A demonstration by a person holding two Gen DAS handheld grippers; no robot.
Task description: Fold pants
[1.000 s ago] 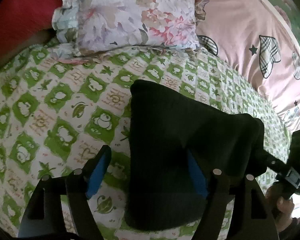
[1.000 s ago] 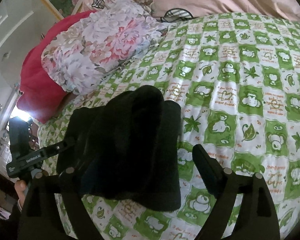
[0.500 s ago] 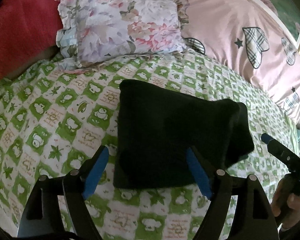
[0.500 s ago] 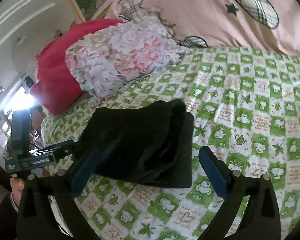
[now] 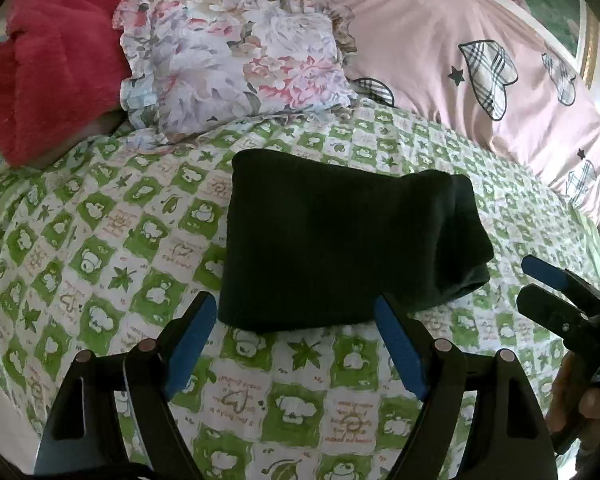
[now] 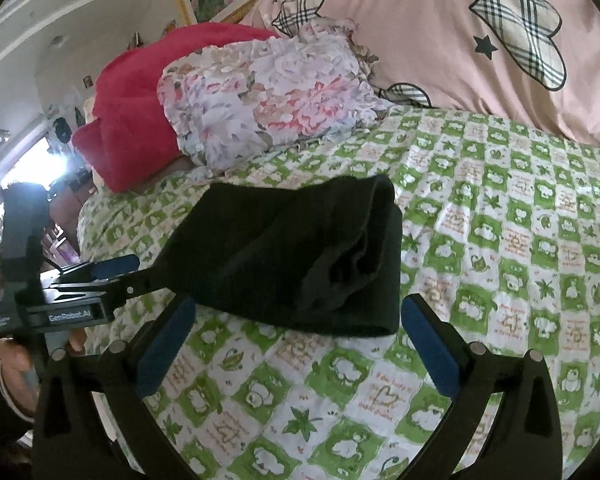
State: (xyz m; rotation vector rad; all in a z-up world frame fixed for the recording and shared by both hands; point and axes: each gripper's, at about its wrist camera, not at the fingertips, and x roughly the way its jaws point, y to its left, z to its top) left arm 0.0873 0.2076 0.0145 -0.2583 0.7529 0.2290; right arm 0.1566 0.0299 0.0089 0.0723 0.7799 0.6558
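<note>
**A:** Where did the pants (image 5: 340, 240) sit?

**B:** Flat on the green checked bedsheet (image 5: 100, 240) as a compact black bundle, near the floral pillow (image 5: 236, 52) but apart from it. At the end nearer the right gripper, the layers showed open and a bit loose.

**A:** And the claws?

**B:** The left gripper (image 5: 296, 336) had its jaws spread apart, empty, just short of the bundle's near edge. The right gripper (image 6: 296, 332) was likewise spread and empty, just beside that loose end.

**A:** So the fold looked done?

**B:** Nearly, I judged. What remained was tidying: press the stack flat and tuck the puffed layers square, without dragging the top layer off the lower ones. Soft knit slides easily, so pushing straight down seemed wiser than sideways.
</note>
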